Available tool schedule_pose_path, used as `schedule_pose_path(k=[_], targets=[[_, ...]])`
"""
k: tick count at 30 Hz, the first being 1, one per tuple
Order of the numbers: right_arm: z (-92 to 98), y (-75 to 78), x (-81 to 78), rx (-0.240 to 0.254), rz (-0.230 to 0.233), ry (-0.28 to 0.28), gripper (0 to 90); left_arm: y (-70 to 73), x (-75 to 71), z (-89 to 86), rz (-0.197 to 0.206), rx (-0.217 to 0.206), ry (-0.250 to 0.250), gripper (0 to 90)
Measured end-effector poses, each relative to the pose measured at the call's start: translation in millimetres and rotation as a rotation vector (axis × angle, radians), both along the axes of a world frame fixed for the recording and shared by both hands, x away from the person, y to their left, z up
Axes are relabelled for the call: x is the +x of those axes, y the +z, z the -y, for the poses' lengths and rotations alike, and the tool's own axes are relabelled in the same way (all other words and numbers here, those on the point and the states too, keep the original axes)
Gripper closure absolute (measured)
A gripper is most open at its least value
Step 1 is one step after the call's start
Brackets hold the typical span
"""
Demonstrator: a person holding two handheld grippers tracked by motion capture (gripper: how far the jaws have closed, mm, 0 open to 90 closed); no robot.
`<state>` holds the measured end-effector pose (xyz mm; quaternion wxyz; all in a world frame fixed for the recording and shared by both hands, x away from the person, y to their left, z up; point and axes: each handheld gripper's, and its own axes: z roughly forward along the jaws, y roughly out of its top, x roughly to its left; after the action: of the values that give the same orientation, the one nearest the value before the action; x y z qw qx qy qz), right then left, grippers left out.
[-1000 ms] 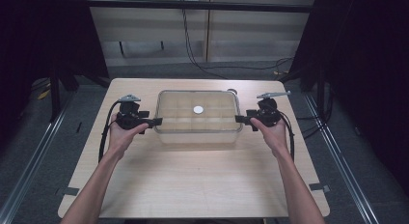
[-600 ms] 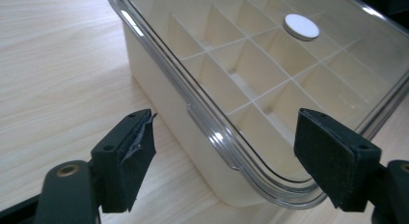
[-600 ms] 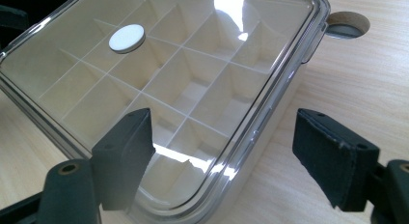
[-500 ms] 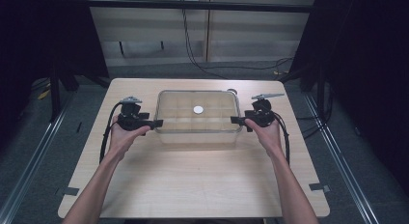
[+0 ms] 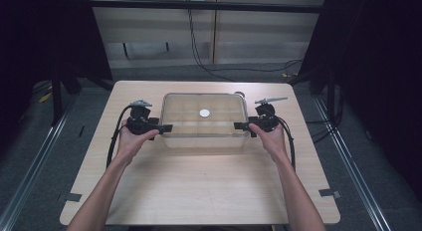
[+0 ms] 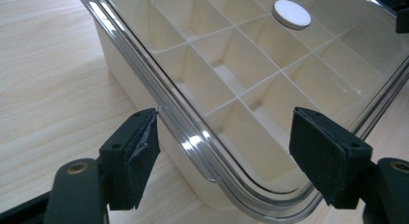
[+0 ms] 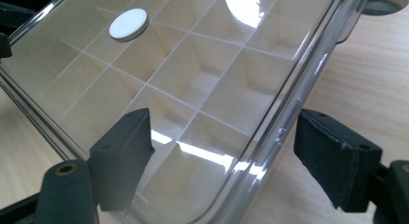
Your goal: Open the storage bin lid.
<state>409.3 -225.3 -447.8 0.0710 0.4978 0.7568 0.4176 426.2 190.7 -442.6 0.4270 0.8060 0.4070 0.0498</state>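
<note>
Clear lidded plastic compartment box (image 5: pixel 204 120), white round knob (image 5: pixel 204 113) on top, sits mid-frame on the pale wooden desk (image 5: pixel 199 186). Left claw (image 5: pixel 166 127) and right claw (image 5: pixel 240 125) straddle the lid rim at its ends, both released, gripping nothing. Risk: uneven clamping tilts the slick lid, or pads slip off.

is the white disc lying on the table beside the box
No, the white disc sits on the clear lid of the box, near its middle.

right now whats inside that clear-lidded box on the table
Through the clear lid, the box shows white dividers forming empty-looking compartments. A white round disc sits at the lid's middle. Glare hides some compartments.
</note>
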Motion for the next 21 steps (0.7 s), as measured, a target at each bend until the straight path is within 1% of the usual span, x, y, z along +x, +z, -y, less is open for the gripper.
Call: schedule_pose_path(k=[4, 6, 9, 11, 14, 18, 19, 21], targets=[[-1.2, -0.6, 1.0, 0.004, -0.004, -0.003, 20.6, -1.6, 1.0, 2.0, -0.019, -0.011, -0.002, 23.3], [-2.0, -0.7, 2.1, 0.002, -0.008, -0.003, 19.9, -1.3, 1.3, 3.2, -0.023, -0.008, 0.001, 22.6], [-4.7, -1.1, 4.4, -0.009, -0.017, -0.001, 17.3, -1.2, 3.2, 4.0, -0.03, -0.002, -0.007, 21.7], [-7.9, -2.2, 6.4, -0.015, -0.028, -0.002, 15.0, -1.9, 4.0, 4.9, -0.037, -0.012, -0.004, 21.3], [-9.0, -2.7, 7.1, -0.016, -0.029, -0.002, 14.2, -2.1, 5.4, 4.7, -0.035, -0.006, -0.019, 20.8], [-9.3, -2.6, 8.0, -0.016, -0.035, -0.004, 13.9, -2.1, 6.8, 6.0, -0.051, -0.008, -0.025, 20.6], [-9.6, -3.2, 9.0, -0.009, -0.042, -0.006, 13.1, -1.5, 7.1, 6.6, -0.05, 0.004, -0.027, 19.5], [-10.2, -3.3, 9.9, -0.011, -0.045, -0.007, 12.7, -0.9, 7.5, 7.0, -0.055, 0.004, -0.027, 19.9]])
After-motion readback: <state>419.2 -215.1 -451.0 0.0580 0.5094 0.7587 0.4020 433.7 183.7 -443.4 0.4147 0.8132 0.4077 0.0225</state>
